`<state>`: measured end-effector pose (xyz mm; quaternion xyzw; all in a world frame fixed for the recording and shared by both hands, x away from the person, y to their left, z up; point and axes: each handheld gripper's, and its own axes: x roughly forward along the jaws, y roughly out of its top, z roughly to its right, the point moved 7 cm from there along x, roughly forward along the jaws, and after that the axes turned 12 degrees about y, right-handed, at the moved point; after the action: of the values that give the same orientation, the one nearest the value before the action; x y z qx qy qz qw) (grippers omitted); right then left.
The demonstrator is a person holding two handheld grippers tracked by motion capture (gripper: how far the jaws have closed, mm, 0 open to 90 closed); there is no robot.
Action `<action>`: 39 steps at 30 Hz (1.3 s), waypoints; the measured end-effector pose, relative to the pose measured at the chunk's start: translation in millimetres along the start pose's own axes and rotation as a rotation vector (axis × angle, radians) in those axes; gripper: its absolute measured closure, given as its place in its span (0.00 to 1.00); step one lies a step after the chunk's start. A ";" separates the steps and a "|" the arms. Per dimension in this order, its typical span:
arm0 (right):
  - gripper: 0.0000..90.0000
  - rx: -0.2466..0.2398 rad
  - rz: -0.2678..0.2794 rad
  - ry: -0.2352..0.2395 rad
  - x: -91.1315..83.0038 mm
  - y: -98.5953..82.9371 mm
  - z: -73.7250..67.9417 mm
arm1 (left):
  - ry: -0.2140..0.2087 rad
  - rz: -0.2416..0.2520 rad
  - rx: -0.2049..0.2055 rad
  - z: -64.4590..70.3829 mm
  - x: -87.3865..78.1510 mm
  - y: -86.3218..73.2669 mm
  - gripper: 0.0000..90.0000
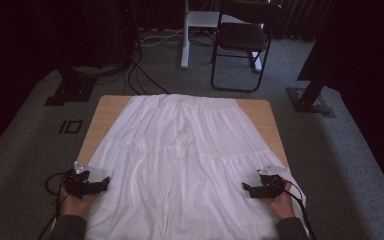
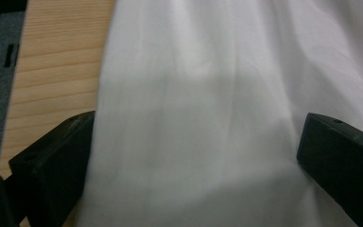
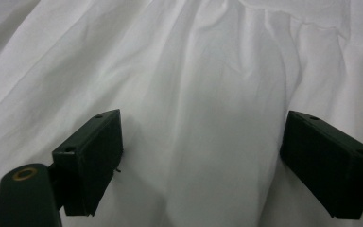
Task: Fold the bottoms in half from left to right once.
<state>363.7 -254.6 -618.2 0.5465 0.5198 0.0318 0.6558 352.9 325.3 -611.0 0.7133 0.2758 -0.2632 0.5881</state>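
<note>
A white skirt (image 1: 185, 160) lies spread flat over the table (image 1: 100, 112), its narrow waistband at the far edge and its wide hem hanging off the near edge. The left tool (image 1: 102, 184) sits at the skirt's near left edge, the right tool (image 1: 247, 189) at its near right side; both point inward toward each other. In the left gripper view the jaws stand wide apart, the skirt's side edge (image 2: 104, 94) running between them over bare wood (image 2: 52, 71). In the right gripper view the jaws are likewise apart, with cloth (image 3: 208, 118) lying between them, not pinched.

This looks like the start of a fold: each tool is lined up to take a side of the hem, and nothing is gripped yet. The next move calls for both to lower and close on a single layer at matching points, so the cloth lifts evenly.

The left strip of table gives room; on the right the skirt drapes past the table edge. A chair (image 1: 242, 40) stands well beyond the far edge.
</note>
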 end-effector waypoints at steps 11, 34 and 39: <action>0.14 0.124 0.050 -0.250 -54.2 2.5 49.0 | -0.022 0.008 0.006 0.7 -14.8 -0.7 0.59; 0.13 0.202 -0.039 -0.187 -39.4 -19.3 69.1 | 0.177 -0.018 0.032 -63.7 -20.9 -17.5 0.97; 0.14 0.217 -0.039 -0.214 -48.1 -25.5 71.8 | 0.199 -0.023 0.035 -70.8 -22.9 -22.1 0.97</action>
<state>379.7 -343.3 -616.0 0.6043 0.4575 -0.0956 0.6452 324.7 396.5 -598.3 0.7428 0.3365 -0.2026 0.5422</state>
